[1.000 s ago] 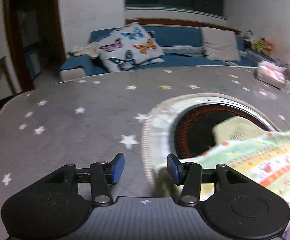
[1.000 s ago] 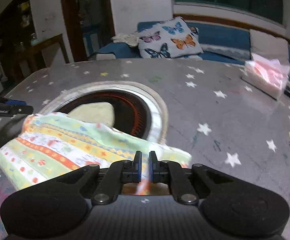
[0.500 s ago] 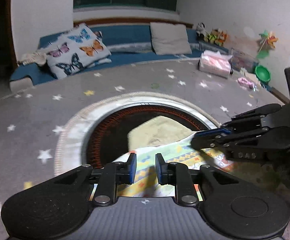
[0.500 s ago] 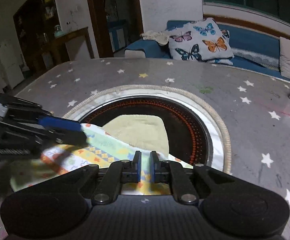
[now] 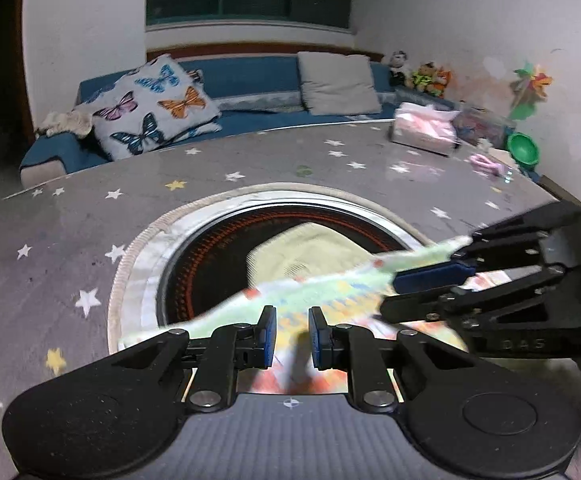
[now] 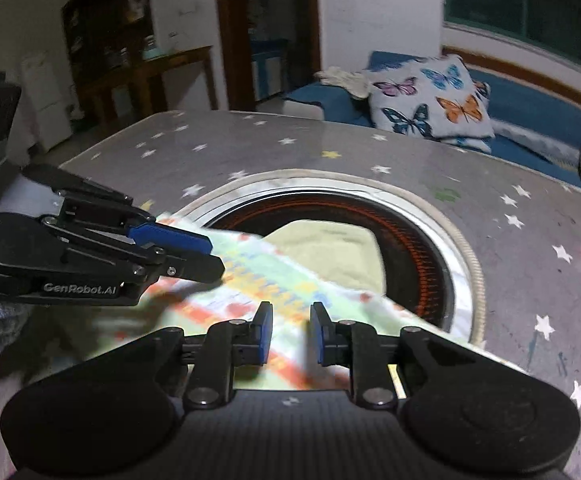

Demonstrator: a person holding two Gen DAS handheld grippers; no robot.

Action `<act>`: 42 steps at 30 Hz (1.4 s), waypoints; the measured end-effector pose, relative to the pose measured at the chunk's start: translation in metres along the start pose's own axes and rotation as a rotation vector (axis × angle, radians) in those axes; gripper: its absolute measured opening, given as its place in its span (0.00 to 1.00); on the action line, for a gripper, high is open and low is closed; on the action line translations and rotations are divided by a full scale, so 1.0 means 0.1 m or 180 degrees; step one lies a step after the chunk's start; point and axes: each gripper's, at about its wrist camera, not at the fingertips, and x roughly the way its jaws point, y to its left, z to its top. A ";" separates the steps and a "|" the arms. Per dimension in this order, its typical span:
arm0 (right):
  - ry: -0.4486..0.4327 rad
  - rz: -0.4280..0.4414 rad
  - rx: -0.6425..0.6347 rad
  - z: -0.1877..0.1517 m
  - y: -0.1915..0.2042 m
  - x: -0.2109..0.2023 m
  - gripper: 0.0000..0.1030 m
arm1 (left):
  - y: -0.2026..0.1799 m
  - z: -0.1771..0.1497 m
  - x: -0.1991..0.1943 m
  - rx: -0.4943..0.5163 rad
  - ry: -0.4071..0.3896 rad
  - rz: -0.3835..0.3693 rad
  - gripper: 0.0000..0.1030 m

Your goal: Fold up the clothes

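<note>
A pastel patterned cloth (image 5: 330,292) (image 6: 258,272) lies blurred across the near rim of a round dark recess (image 5: 210,248) in the grey star-print table (image 5: 70,240). My left gripper (image 5: 293,338) sits low over its near edge, fingers slightly apart with cloth in the gap. My right gripper (image 6: 291,334) is open a finger's width over the cloth too. Each shows in the other's view: the right gripper (image 5: 388,294) comes in from the right, and the left gripper (image 6: 216,258) from the left. A pale yellow cloth (image 5: 302,252) (image 6: 330,252) lies inside the recess.
A pink tissue pack (image 5: 424,132) and a green bowl (image 5: 524,148) sit at the table's far right. Behind the table runs a blue sofa with a butterfly cushion (image 5: 154,108) (image 6: 430,100). A wooden desk (image 6: 162,68) stands at the back left.
My right gripper, shut on the cloth before, has opened. My left gripper swung over the cloth and narrowed from wide open. The two grippers have come close together.
</note>
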 end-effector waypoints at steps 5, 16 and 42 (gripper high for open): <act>0.0005 0.0012 -0.0359 -0.17 0.35 -0.09 0.20 | -0.15 -0.26 -0.20 0.0157 -0.0006 0.0030 0.18; -0.0072 0.0267 -0.0565 -0.40 0.76 -0.22 0.20 | -0.01 -0.62 -0.44 -0.0130 -0.0126 0.0259 0.21; -0.0120 -0.0427 0.0326 -0.66 -0.21 -0.77 0.27 | 0.29 -0.63 -0.45 -0.0444 -0.0110 0.0414 0.21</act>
